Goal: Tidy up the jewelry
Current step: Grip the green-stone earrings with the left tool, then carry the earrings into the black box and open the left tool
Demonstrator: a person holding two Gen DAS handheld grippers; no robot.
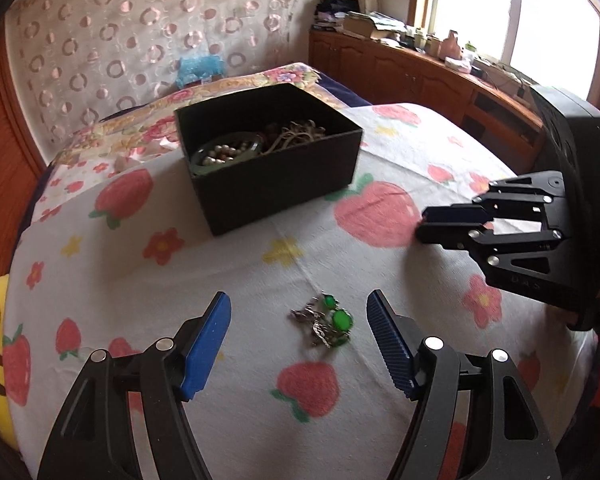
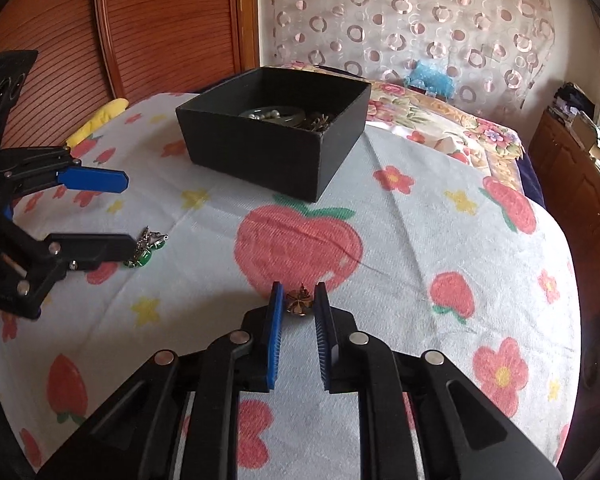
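Two pieces of jewelry lie loose on the strawberry-print bedspread (image 1: 220, 272) in front of the black box (image 1: 268, 152), and each sits by one of your grippers. Your left gripper (image 1: 298, 320) has its jaws spread wide, and the green-stone earrings (image 1: 326, 320) lie on the cloth between the two blue pads, closer to the right pad and touching neither. From the right wrist camera the same green-stone earrings (image 2: 146, 250) show just past the tip of the left gripper's (image 2: 128, 212) lower finger, on the near left side of the black box (image 2: 272, 132).

Your right gripper (image 2: 298, 304) has its jaws drawn in narrow around a small gold brooch (image 2: 300, 302), which sits between the fingertips. Whether the pads actually press on it you cannot tell; a thin gap seems to show on each side. The brooch lies on a large printed strawberry, in front of the box and well apart from it.

The box stands open on the bed. Inside it you can see a green bangle (image 1: 224, 152) with pearl beads (image 1: 220, 154) within its ring, and a tangle of brownish chains (image 1: 296, 134) beside them.
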